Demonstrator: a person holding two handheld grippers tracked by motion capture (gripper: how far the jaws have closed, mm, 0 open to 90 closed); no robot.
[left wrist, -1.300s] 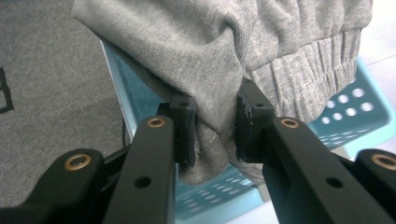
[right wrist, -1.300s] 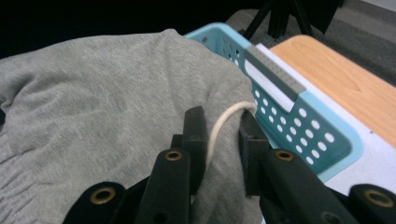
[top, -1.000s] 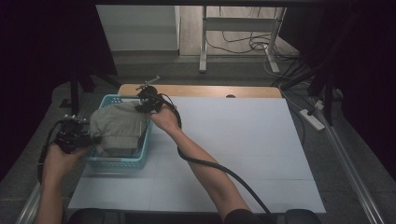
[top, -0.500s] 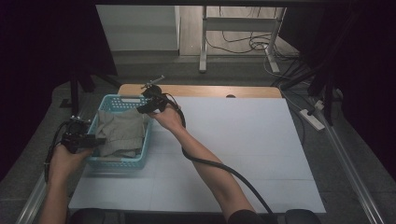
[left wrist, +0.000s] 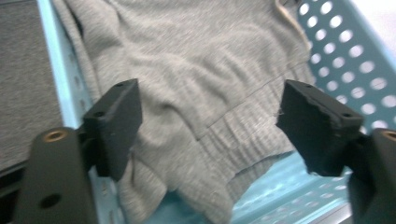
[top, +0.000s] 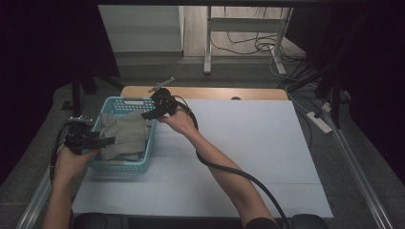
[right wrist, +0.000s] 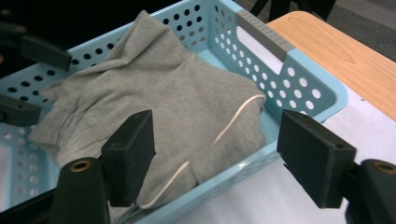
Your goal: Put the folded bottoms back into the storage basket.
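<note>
At the left side of the white table (top: 248, 143), a pale blue perforated basket (top: 111, 164) holds a folded grey knit garment (top: 125, 134), which lies loosely across the basket's floor and partly against its walls. Left gripper (left wrist: 210, 116): jaws spread wide and empty, poised just above the garment's ribbed hem (left wrist: 233, 144) at the near end of the basket. Right gripper (right wrist: 217, 149): likewise spread and empty, hovering over the basket's far corner, above the body of the garment where a pale drawstring (right wrist: 229, 123) crosses the cloth. Neither tool touches the fabric. Judged from its folds and drape, the garment is soft, limp and light; it would sag and unfold when lifted, and offers no rigid edge. The ribbed hem, being thicker and doubled, looks the firmest place for a pinch, with a second hold on a gathered fold near the drawstring to keep the cloth from trailing against the basket wall.
</note>
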